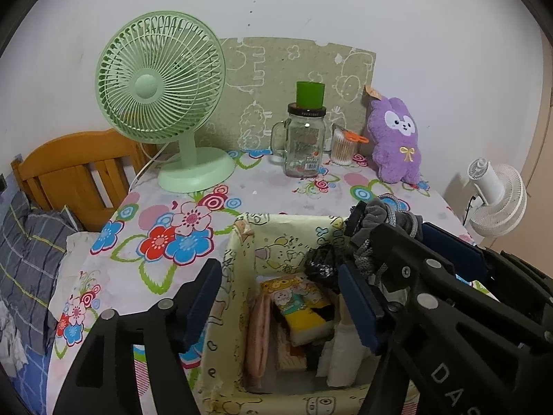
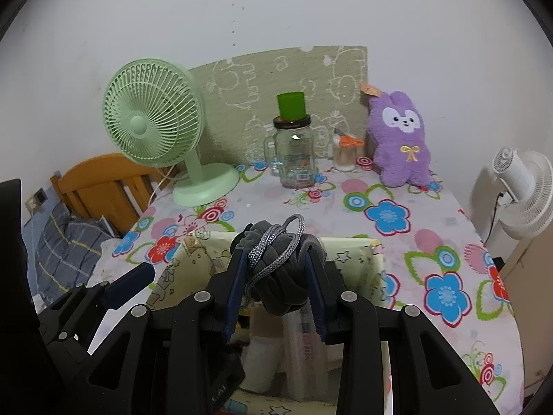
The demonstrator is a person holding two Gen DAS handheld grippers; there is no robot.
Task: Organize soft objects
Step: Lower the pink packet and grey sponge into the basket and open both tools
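We are holding the grey rolled bundle, a soft velvety piece wound with a grey woven cord, in the right hand-held gripper; its blue pads are pressing on both sides of the bundle at a narrow setting. The bundle is hanging just over the far rim of the fabric-lined storage box, which is sitting at the near edge of the flowered surface.

The left hand-held gripper is standing wide with nothing between its pads, poised over the left half of the box, just beside the right one.

Inside the box we are seeing upright packets: a pink folded piece on the left, a yellow cartoon tissue pack in the middle, pale rolls on the right and a black crumpled bag at the far side.

To do this step well, we are judging that the bundle should go down into a free gap, probably at the far right, before the pads let go, so the loose cord does not snag on the rim. The empty left hand-held gripper could steady the soft box wall or part the packets. The purple plush rabbit is sitting far right, well apart, and looks like the next soft thing.
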